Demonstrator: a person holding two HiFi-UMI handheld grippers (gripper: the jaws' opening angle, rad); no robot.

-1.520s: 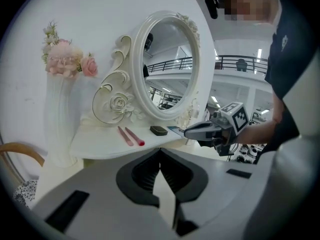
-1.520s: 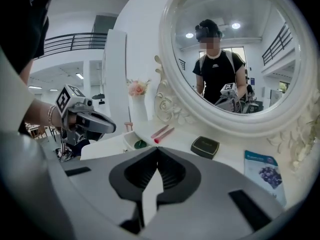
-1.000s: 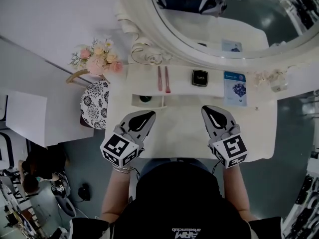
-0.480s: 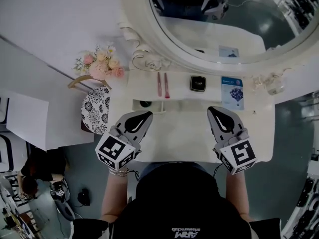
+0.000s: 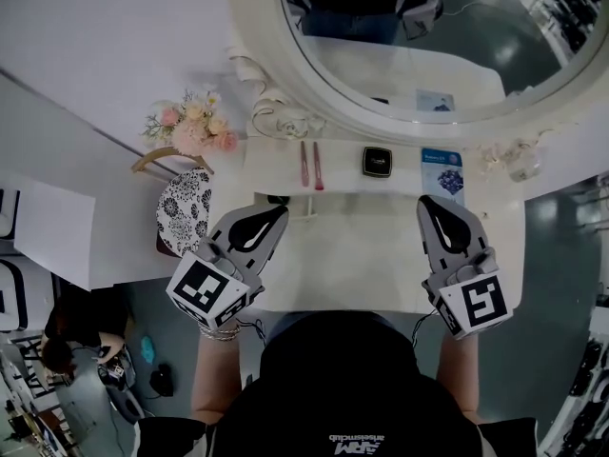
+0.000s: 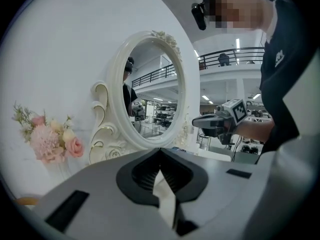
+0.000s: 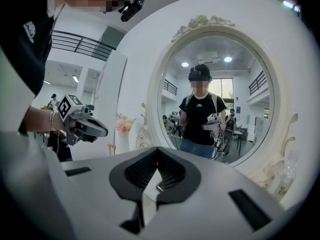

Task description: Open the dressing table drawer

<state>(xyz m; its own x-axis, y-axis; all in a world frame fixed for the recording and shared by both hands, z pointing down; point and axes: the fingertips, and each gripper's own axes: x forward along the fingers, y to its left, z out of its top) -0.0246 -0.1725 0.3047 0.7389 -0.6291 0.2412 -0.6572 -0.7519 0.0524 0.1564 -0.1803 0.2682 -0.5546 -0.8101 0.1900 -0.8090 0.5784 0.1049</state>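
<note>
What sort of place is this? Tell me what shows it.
Probably a mock bedroom corner set up in a big hall: a white dressing table with an oval mirror and flowers, but a balcony railing and ceiling lights behind.

Toiletries ranged below an oval mirror (image 5: 476, 27).
Left to right: pink flowers (image 5: 190, 127), two pink sticks (image 5: 311, 164) side by side, black square case (image 5: 378, 162), blue packet (image 5: 442, 172); patterned stool (image 5: 183, 209) lower left.
</note>
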